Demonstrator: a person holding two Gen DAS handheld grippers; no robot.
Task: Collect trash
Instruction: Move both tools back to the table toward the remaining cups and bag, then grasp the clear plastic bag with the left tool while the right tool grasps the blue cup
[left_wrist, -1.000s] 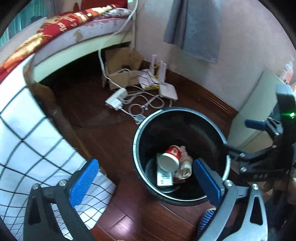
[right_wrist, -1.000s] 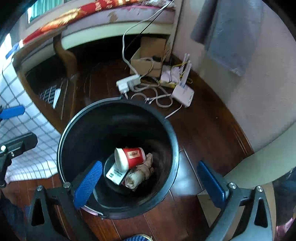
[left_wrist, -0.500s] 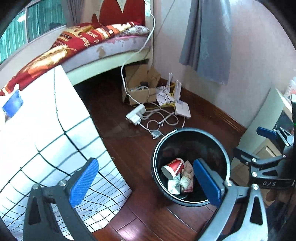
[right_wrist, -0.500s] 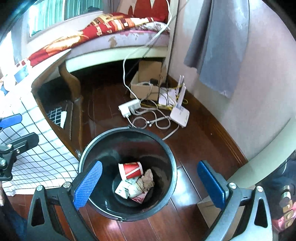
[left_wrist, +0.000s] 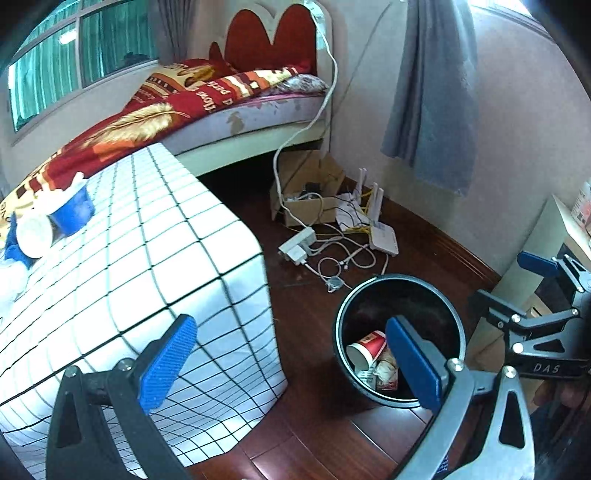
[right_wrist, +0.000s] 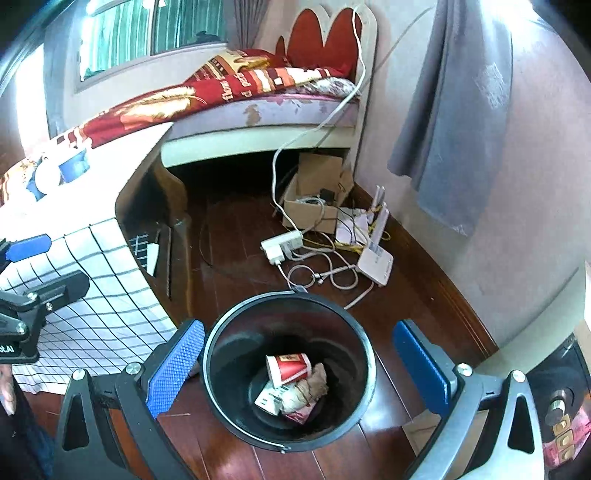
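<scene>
A black trash bin (left_wrist: 369, 291) stands on the dark wood floor; it also shows in the right wrist view (right_wrist: 221, 369). Inside lie a red paper cup (right_wrist: 290, 367), a crumpled brown paper (right_wrist: 314, 384) and a white carton (right_wrist: 267, 400); the cup also shows in the left wrist view (left_wrist: 365, 347). My left gripper (left_wrist: 291, 363) is open and empty, held high beside the bin. My right gripper (right_wrist: 299, 363) is open and empty, above the bin. On the table with the checked cloth (left_wrist: 147, 258) lie a blue cup (left_wrist: 70, 210) and white crumpled trash (left_wrist: 33, 236).
A bed (left_wrist: 221, 103) with a red blanket stands behind the table. A cardboard box (left_wrist: 306, 199), a power strip (left_wrist: 295, 243), cables and a white router (left_wrist: 384, 240) lie on the floor by the wall. A grey cloth (left_wrist: 432, 92) hangs on the wall.
Both grippers have risen and pulled back from the bin, so it looks smaller. The table top with the blue cup and the bed have come into view.
</scene>
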